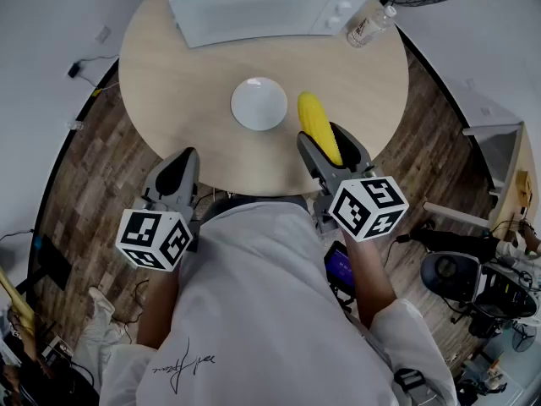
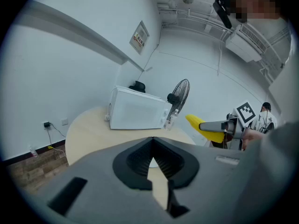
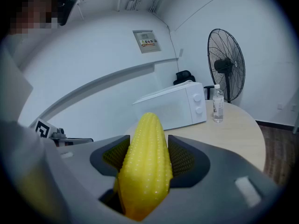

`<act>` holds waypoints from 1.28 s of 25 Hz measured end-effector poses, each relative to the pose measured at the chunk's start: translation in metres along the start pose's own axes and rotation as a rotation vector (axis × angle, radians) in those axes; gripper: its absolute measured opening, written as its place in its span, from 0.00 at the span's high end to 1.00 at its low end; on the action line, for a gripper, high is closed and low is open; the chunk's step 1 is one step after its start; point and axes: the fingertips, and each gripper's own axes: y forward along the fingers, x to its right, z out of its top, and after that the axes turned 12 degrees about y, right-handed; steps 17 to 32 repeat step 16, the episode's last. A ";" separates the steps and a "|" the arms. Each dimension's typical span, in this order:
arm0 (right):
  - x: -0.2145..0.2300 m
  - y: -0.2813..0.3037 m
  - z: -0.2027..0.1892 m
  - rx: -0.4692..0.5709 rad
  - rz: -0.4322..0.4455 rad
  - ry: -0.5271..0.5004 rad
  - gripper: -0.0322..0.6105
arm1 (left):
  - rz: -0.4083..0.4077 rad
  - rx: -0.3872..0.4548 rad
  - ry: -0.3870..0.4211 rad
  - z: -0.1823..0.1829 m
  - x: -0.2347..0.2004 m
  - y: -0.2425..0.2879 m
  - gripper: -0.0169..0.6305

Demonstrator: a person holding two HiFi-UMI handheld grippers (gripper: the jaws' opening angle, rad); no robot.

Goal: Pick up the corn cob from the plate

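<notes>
1. Corn cob – yellow, near the centre of the head view – sits pinched between the jaws of the right gripper, its tip pointing toward the upper part of the frame.
2. In the right gripper view the cob fills the lower middle; the right gripper presses its ribbed pads against both sides of it.
3. The white plate lies on the round wooden surface just left of the cob, and the cob is off the plate.
4. From the left gripper view the cob shows at centre right, held up above the surface's edge.
5. The left gripper hangs at lower left of the head view, by the near rim of the surface; its jaws are pressed together at the tips with nothing between them.
6. A white microwave stands at the top of the head view, a clear bottle beside it at upper right – and a fan stands behind the bottle.
</notes>
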 end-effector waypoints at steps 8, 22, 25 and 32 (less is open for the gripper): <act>0.001 -0.001 -0.001 -0.011 -0.007 -0.001 0.53 | 0.002 -0.009 -0.002 -0.002 -0.002 -0.002 0.99; -0.009 -0.001 0.004 0.004 0.036 0.027 0.53 | -0.002 0.002 -0.019 -0.004 -0.002 -0.007 0.99; -0.009 -0.001 0.004 0.004 0.036 0.027 0.53 | -0.002 0.002 -0.019 -0.004 -0.002 -0.007 0.99; -0.009 -0.001 0.004 0.004 0.036 0.027 0.53 | -0.002 0.002 -0.019 -0.004 -0.002 -0.007 0.99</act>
